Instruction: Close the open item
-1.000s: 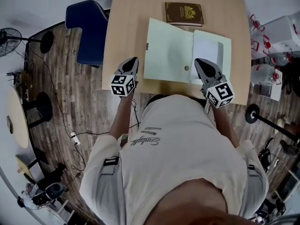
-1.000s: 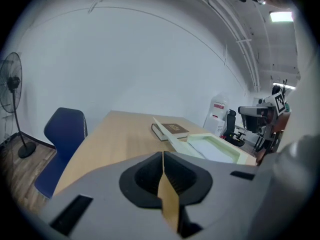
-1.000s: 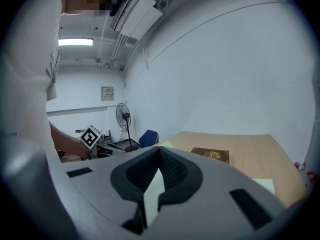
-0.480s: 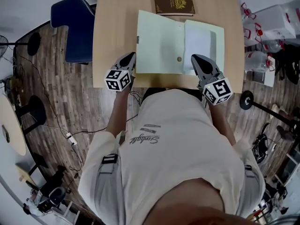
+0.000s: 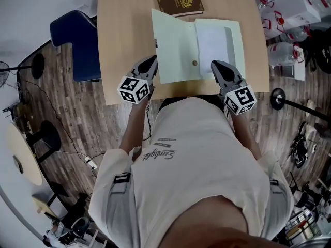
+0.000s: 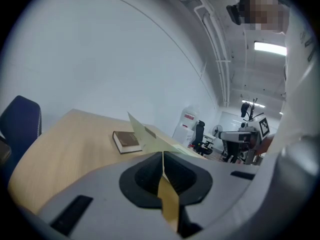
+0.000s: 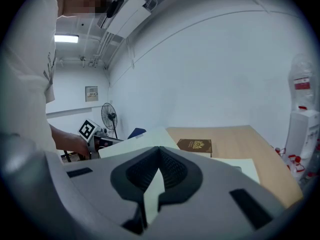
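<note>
The folder point(image 5: 178, 45) is grasped at its raised left flap by the left hand-held gripper point(image 5: 152, 62). The clenched right hand-held gripper point(image 5: 216, 65) is positioned over the folder's near edge, at the near edge of the surface point(image 5: 124, 40).

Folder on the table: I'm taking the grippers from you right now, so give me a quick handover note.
Left gripper: shut on the near edge of the folder at its left flap, which is tilted up off the table.
Right gripper: apparently shut on the near edge of the right half, which lies flat.
The folder is open at the table's near edge; a brown book lies beyond it.
Done: flap grasped and partly raised.
Left: swing the flap over onto the right half, then release.
</note>
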Motion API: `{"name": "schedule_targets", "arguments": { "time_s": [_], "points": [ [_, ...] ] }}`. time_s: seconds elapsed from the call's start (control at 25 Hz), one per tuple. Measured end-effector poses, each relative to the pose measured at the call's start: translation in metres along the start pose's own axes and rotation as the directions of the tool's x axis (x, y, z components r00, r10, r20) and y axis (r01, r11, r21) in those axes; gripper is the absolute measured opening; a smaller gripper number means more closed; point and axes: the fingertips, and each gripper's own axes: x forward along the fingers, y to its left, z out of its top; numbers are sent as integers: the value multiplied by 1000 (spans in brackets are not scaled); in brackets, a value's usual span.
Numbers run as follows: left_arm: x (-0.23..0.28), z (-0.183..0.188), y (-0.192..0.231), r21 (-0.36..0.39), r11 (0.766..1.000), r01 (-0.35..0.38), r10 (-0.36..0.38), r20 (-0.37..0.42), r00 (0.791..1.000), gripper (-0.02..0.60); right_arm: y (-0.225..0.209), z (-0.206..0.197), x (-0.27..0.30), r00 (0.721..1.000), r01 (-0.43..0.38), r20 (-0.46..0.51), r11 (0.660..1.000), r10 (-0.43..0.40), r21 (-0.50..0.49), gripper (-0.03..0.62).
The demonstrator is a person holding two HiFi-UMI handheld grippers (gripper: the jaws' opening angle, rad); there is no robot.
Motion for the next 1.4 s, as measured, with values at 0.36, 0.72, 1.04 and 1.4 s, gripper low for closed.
{"name": "schedule_targets", "arguments": {
  "time_s": [0.36,0.72,1.04,1.4],
  "points": [
    [45,-23,-25,87,991,104,-95,-100,990,17,-5,7,-7,999,42,23,999,-42,-7,-6],
    [79,-54,-31,119,980,157,-131,-197,972,17,-24,1,-32,995,103,7,995,-103,9,-6],
    [101,-68,-40,93,985,145,-122,-220,968,17,-43,2,-53,991,134,11,991,-135,19,-6],
    [126,-63,-61,99,988,120,-94,-232,968,17,-65,-6,-84,990,140,20,989,-141,44,-5]
  ]
}}
